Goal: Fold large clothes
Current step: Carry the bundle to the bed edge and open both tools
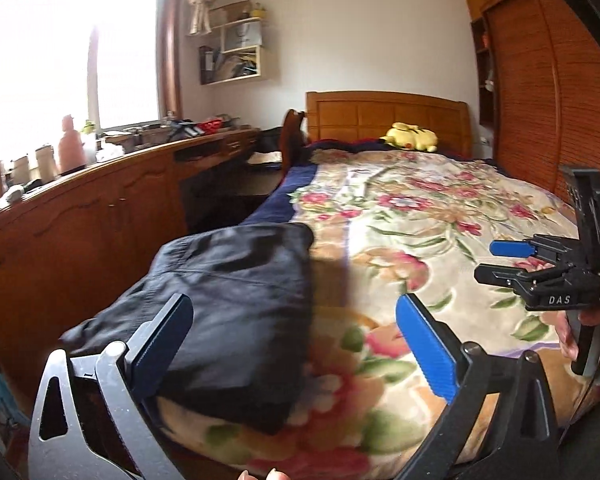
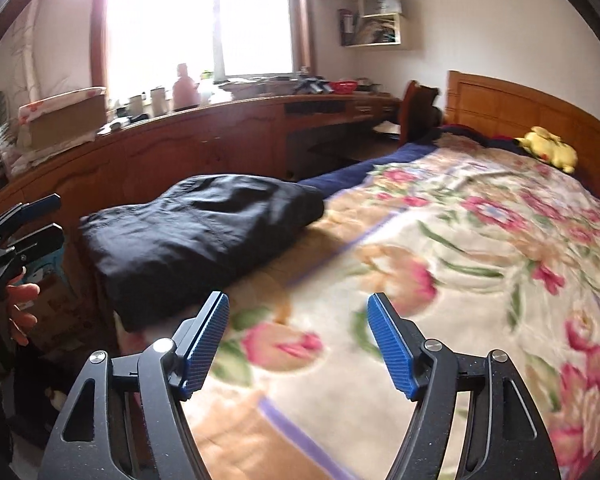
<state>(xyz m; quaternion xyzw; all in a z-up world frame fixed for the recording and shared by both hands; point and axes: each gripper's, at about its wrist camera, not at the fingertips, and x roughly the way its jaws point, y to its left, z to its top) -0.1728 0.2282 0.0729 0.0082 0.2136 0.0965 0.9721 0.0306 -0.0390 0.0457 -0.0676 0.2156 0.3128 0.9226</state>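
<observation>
Both tongs [image 1: 296,344] [image 2: 298,346] gape above folded black garment [image 1: 228,312].

The dark navy garment [image 1: 236,312] [image 2: 196,240] lies folded into a thick, roughly rectangular bundle. Its surface shows soft creases. It rests flat on the bed's near corner, at 9 o'clock from the bed's centre, slightly overhanging the edge.

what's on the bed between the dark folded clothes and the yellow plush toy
Only bare flowered blanket. In the right wrist view the dark folded clothes lie at the bed's near edge and the yellow plush toy lies by the headboard, with nothing between them.
</observation>
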